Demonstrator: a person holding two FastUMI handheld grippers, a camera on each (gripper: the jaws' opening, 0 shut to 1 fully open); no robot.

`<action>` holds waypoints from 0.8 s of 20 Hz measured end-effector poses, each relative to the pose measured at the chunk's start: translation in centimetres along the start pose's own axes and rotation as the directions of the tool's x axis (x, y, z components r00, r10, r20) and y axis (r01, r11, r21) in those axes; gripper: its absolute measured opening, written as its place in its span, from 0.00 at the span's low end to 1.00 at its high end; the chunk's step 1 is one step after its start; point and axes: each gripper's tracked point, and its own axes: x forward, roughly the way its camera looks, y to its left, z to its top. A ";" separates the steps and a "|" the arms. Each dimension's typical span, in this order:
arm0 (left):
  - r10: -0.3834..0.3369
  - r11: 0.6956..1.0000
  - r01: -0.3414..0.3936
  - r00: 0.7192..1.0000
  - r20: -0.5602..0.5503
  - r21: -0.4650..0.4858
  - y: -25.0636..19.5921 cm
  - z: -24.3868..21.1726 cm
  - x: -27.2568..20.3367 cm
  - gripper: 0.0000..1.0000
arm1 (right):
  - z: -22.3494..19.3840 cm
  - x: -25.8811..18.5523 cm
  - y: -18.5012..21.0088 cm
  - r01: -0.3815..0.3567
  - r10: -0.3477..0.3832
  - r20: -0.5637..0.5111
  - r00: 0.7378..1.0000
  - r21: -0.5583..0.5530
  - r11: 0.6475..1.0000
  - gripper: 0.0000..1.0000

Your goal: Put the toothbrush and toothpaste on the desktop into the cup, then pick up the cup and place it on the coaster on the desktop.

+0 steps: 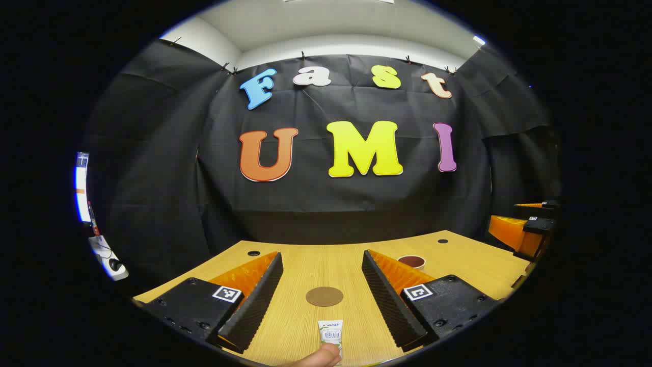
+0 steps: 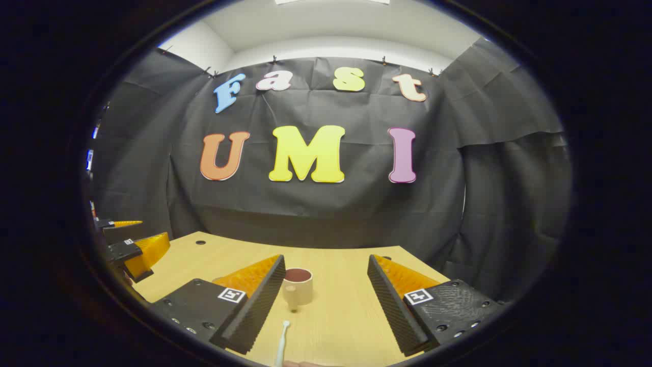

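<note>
A: Toothpaste (image 1: 330, 334) lies nearest in the left gripper view: a small white tube with green print, flat on the wooden desktop (image 1: 458, 265), between the spread fingers of the left gripper (image 1: 322, 285). A fingertip (image 1: 321, 357) touches its near end.

B: Beyond it?

A: Round brown coaster (image 1: 324, 296), just past the tube, bare. Cup (image 1: 411, 262) shows farther right, partly hidden behind the right-hand finger.

B: Right gripper view?

A: Toothbrush (image 2: 281, 344), white and slim, head pointing away, lies on the desktop (image 2: 346, 316) at the bottom edge. Past it stands the cup (image 2: 297, 286), beige with a dark reddish-brown inside, handle toward the camera. I cannot see anything in it. Right gripper (image 2: 326, 288) is released, jaws wide, holding nothing.

B: Each gripper seen from the other?

A: Yes. Right gripper (image 1: 524, 229) appears at the right edge of the left gripper view; left gripper (image 2: 135, 242) at the left edge of the right gripper view. Both released.
</note>
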 end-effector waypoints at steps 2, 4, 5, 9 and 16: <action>0.003 1.000 -0.003 1.000 0.001 0.005 0.2 -0.1 0.0 0.99 | -0.2 -0.1 -0.1 0.008 -0.008 -0.002 1.000 0.002 1.000 0.96; -0.005 1.000 0.005 1.000 -0.004 -0.002 0.0 -0.4 -0.3 0.99 | -0.5 -0.2 -0.1 0.009 -0.009 -0.008 1.000 0.011 1.000 0.96; -0.006 1.000 0.006 1.000 -0.006 0.001 0.1 -0.4 -0.5 0.99 | -0.8 -0.1 -0.3 0.016 -0.016 -0.012 1.000 0.012 1.000 0.96; 0.002 1.000 -0.002 1.000 -0.007 0.018 0.7 -0.5 -0.9 0.99 | -1.3 -0.3 -0.6 0.028 -0.028 -0.025 0.999 0.008 1.000 0.98; -0.006 1.000 0.006 1.000 -0.012 0.011 0.4 -0.7 -1.1 0.99 | -1.2 -0.8 -1.1 0.060 -0.061 -0.021 0.998 -0.025 0.998 0.96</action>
